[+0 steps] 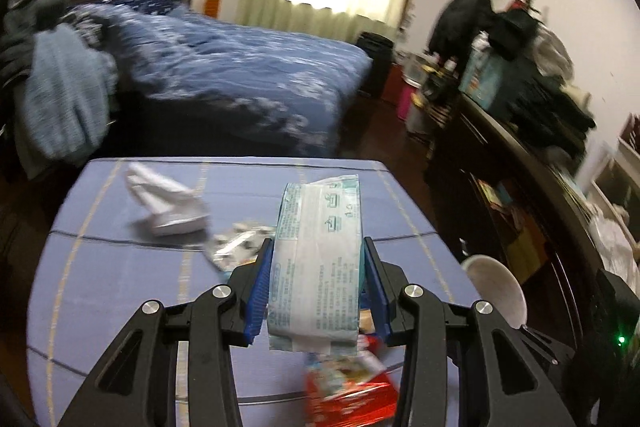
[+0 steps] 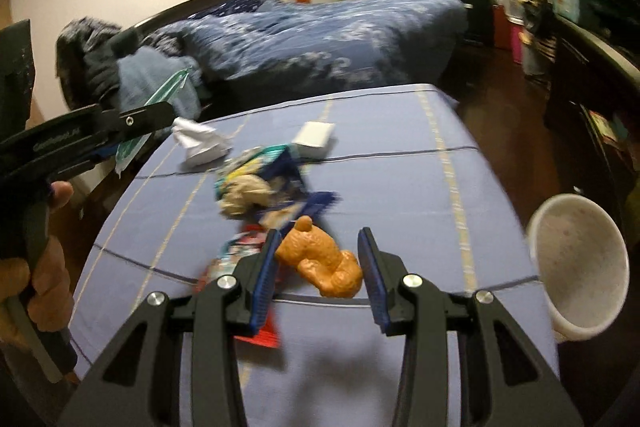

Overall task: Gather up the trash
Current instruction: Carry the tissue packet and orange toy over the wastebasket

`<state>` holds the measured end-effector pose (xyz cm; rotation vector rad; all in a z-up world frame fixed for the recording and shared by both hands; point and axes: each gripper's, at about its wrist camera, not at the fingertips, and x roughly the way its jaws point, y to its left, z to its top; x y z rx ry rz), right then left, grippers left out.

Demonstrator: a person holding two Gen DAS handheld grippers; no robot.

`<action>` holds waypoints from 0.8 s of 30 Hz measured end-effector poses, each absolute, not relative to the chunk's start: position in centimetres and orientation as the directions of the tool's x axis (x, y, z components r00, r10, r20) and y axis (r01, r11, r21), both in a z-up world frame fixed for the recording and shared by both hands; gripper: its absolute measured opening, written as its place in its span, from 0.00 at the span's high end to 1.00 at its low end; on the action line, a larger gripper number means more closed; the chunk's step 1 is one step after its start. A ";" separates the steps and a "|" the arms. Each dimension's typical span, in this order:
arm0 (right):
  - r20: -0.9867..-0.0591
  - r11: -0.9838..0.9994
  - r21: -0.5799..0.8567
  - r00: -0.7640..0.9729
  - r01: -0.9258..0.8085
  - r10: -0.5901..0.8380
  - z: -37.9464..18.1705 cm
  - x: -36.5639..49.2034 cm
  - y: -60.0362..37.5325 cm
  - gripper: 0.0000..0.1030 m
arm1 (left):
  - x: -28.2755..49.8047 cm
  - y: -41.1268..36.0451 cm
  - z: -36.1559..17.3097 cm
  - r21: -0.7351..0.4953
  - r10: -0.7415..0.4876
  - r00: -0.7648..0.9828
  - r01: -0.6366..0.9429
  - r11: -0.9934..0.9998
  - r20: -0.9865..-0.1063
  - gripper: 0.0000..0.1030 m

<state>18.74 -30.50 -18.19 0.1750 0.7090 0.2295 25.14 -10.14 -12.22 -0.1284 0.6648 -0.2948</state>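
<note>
So the left gripper [image 1: 316, 267] is clamped on a flat teal-and-white wrapper [image 1: 316, 255], both blue pads pressing its long edges, and the wrapper sticks up and forward between the fingers. From the right wrist view you can see that same gripper off to the left side, lifted clear of the table with the wrapper dangling out of it, and a hand [image 2: 36, 255] wrapped around the handle.

The right gripper [image 2: 318, 267] has its jaws standing apart with nothing pinched. An orange crumpled lump [image 2: 320, 261] lies on the cloth right between the fingers, close to the left pad, but I can't tell if it actually touches.

Everything sits on a table with a blue checked cloth [image 2: 400, 155]. Still lying on it: a crumpled white tissue [image 2: 200, 145] near the far left corner, a small white box [image 2: 314, 137] beside it, a blue snack bag [image 2: 268, 183] in the middle with a beige wad on top, and a red wrapper [image 2: 240, 259] partly under the right gripper's left finger. In the left view there's also a silvery foil scrap [image 1: 236, 247] just behind the left finger.

A white bin [image 2: 580, 267] stands just off the table's right edge, tilted open toward the camera. Bed with a blue quilt [image 1: 240, 75] behind it all, pretty blurry
</note>
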 end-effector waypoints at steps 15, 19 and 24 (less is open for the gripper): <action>-0.591 0.954 0.296 0.794 0.048 0.144 -19.6 16.7 -40.8 0.61 | 25.8 -21.9 -12.9 -0.132 -0.395 0.676 0.407 0.904 -0.622 0.58; -0.586 0.946 0.307 0.804 0.107 0.100 -19.9 16.3 -43.7 0.61 | 25.9 -25.5 -13.2 -0.104 -0.418 0.654 0.463 0.880 -0.631 0.58; -0.588 0.938 0.294 0.808 0.183 0.027 -20.5 15.8 -46.8 0.61 | 26.1 -29.1 -13.9 -0.083 -0.441 0.623 0.517 0.852 -0.647 0.58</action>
